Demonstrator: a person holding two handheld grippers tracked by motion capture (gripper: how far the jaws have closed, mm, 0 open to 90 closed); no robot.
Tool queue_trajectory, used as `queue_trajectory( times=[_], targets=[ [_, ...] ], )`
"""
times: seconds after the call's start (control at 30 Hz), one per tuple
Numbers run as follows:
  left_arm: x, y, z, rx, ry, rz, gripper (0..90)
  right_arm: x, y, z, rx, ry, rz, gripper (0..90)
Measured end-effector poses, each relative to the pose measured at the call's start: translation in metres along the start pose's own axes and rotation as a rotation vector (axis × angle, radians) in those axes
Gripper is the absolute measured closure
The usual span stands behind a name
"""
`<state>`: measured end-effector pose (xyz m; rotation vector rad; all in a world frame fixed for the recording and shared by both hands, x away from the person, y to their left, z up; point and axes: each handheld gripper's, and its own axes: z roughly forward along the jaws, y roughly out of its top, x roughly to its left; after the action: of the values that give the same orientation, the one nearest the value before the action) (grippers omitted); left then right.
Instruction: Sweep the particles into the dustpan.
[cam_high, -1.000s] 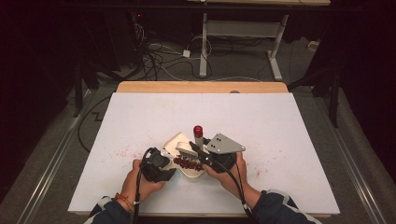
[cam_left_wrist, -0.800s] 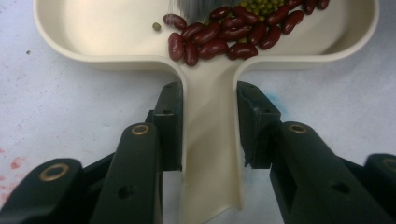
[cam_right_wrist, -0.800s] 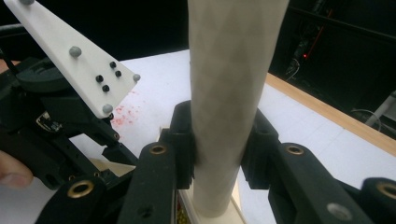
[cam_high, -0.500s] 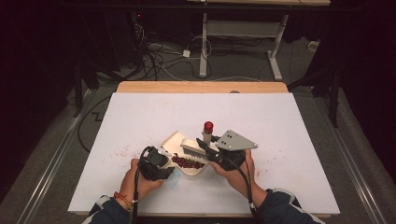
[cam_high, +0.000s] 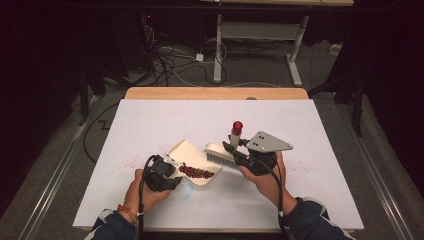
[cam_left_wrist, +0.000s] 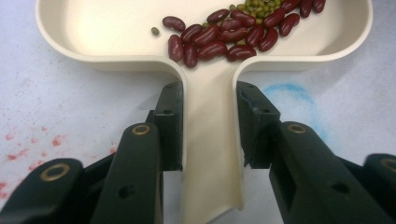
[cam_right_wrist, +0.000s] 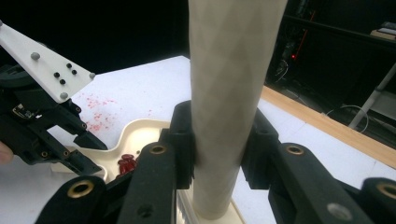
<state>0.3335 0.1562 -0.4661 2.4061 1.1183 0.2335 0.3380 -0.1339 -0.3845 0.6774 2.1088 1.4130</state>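
On the white counter (cam_high: 320, 150) a cream dustpan (cam_high: 187, 152) lies near the person's edge, a little left of the middle. The left gripper (cam_high: 167, 167) grips its handle: in the left gripper view the two black jaws press on either side of the narrow cream handle (cam_left_wrist: 210, 140), which runs from between them up to the wide pan. Dark red beans (cam_left_wrist: 224, 35) lie heaped in the pan against the wall nearest the handle, with small green beans (cam_left_wrist: 257, 5) among them at the far side of the heap, and one green bean lies apart to the left. In the high view the red beans form a dark streak along the near side of the pan, just beside the left gripper.

The right gripper (cam_high: 235, 150) holds a brush (cam_high: 222, 154) by its handle. In the right gripper view the jaws are clamped on the thick cream brush handle (cam_right_wrist: 229, 93), which stands up steeply between them. In the high view the handle ends in a red tip (cam_high: 237, 126) pointing away from the person, and the brush head with its pale bristles sits just right of the dustpan, at its rim; whether the bristles touch the pan or the counter cannot be told.

Faint red specks (cam_high: 131, 162) stain the counter left of the dustpan, and a pale blue smudge (cam_left_wrist: 287, 91) marks the counter just beside the handle.
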Motion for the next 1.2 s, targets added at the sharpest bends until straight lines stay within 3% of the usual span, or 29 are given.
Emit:
queue_trajectory(
  times=[0.23, 0.63, 1.0, 1.2],
  targets=[
    [0.004, -0.003, -0.002, -0.001, 0.006, -0.010, 63.8, -0.006, 0.000, -0.011, 0.014, 0.013, -0.008, 70.1],
    [0.010, -0.005, -0.002, -0.001, 0.013, -0.029, 63.8, -0.032, -0.007, -0.038, 0.028, 0.026, -0.015, 70.1],
    [0.016, -0.009, -0.003, -0.008, 0.033, -0.063, 63.8, -0.058, -0.022, -0.071, 0.054, 0.007, 0.013, 70.1],
    [0.021, -0.011, -0.003, -0.005, 0.034, -0.082, 63.8, -0.070, -0.027, -0.087, 0.059, 0.036, 0.071, 70.1]
  ],
)
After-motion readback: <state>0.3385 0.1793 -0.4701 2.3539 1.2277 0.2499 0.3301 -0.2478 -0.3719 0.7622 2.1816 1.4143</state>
